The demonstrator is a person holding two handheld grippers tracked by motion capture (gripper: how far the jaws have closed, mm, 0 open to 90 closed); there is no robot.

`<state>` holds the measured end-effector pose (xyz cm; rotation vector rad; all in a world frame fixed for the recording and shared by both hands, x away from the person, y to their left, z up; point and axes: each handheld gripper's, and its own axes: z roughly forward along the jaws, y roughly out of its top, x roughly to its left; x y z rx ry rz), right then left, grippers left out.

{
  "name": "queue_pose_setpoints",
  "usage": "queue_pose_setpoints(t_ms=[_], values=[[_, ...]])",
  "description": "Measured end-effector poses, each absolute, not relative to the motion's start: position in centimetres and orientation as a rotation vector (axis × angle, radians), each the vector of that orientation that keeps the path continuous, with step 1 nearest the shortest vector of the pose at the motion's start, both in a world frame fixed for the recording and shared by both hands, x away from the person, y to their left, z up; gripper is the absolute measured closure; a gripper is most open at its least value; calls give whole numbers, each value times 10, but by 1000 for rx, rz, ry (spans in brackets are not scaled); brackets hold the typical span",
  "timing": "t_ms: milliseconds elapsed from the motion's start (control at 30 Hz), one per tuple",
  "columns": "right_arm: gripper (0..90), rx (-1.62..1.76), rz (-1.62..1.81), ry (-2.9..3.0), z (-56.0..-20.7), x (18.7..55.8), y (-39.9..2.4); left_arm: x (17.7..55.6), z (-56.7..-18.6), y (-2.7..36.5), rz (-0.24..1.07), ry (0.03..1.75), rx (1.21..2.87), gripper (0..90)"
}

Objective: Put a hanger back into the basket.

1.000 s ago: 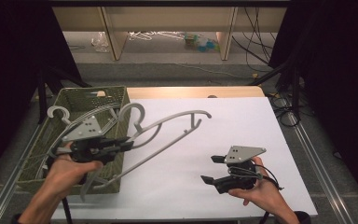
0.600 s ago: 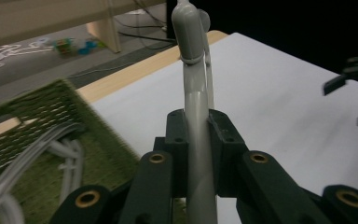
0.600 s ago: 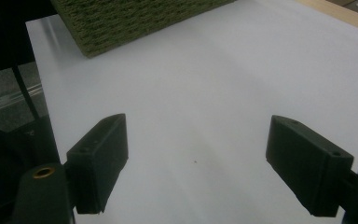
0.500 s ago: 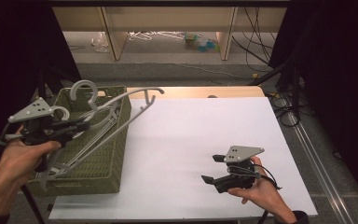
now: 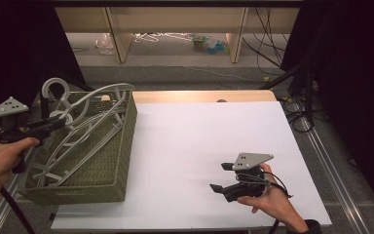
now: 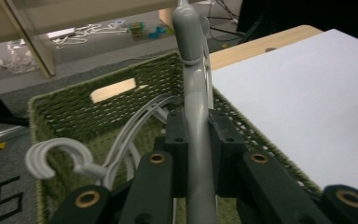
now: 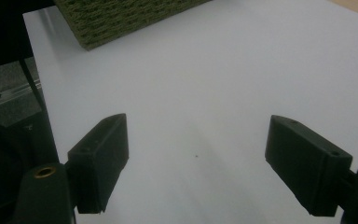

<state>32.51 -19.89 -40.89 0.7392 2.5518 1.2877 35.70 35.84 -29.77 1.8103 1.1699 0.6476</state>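
My left gripper (image 5: 61, 122) is shut on a grey plastic hanger (image 5: 97, 95) and holds it over the green woven basket (image 5: 129, 131) at the table's left side. In the left gripper view the hanger's bar (image 6: 196, 93) runs up between the pressed jaws of that gripper (image 6: 198, 130), above the basket (image 6: 65, 102). More grey hangers (image 5: 78, 141) lie inside the basket, one hook (image 6: 46, 156) curling at the left. My right gripper (image 5: 219, 176) rests near the table's front right. Its jaws have just been opening, and they stand open (image 7: 209, 158) over bare white surface.
The white tabletop (image 5: 199, 141) stretches from the basket to the right edge. A wooden strip (image 5: 199, 96) borders its far side. Beyond it are shelf legs, cables and loose items on the floor (image 5: 175, 39). Dark curtains flank both sides.
My left gripper has carried the hanger leftwards, from partly over the white table to over the basket. The right hand has stayed in place.
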Motion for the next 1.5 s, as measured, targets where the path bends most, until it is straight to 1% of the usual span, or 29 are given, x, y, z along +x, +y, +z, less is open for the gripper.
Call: queue_pose_setpoints(t_ms=[200, 600, 633, 667, 800, 833, 867, 900, 933, 967, 1133, 1267, 1400, 1433, 1500], values=[[224, 729, 1279, 2562, -410, 325, -198, 363, -304, 371, 662, 1209, 1821, 790], [230, 735, 1279, 2573, -411, 326, -197, 382, -322, 383, 637, 1266, 1926, 790], [230, 735, 1277, 2574, -411, 326, -197, 385, -323, 383, 634, 1269, 1937, 790], [231, 737, 1271, 2582, -412, 326, -197, 387, -324, 387, 630, 1239, 2018, 789], [232, 738, 1271, 2591, -413, 326, -196, 393, -329, 384, 595, 1233, 2040, 789], [232, 738, 1267, 2592, -413, 326, -196, 396, -333, 379, 590, 1247, 1997, 789], [232, 737, 1266, 2590, -414, 326, -196, 398, -335, 376, 585, 1249, 1992, 789], [232, 736, 1268, 2592, -414, 326, -195, 400, -335, 377, 579, 1223, 2051, 789], [233, 737, 1269, 2592, -414, 326, -195, 402, -339, 372, 572, 1247, 1995, 789], [233, 737, 1270, 2595, -414, 326, -195, 405, -341, 372, 561, 1242, 2017, 789], [234, 736, 1266, 2597, -414, 327, -196, 413, -349, 369, 542, 1266, 1992, 788], [235, 737, 1265, 2601, -415, 327, -197, 418, -357, 369, 550, 1276, 2020, 788], [235, 735, 1265, 2601, -415, 327, -196, 421, -367, 372, 546, 1277, 2094, 787], [235, 737, 1267, 2601, -415, 327, -197, 421, -371, 371, 540, 1291, 2072, 785], [235, 741, 1264, 2607, -415, 327, -197, 420, -375, 373, 531, 1289, 2101, 785]])
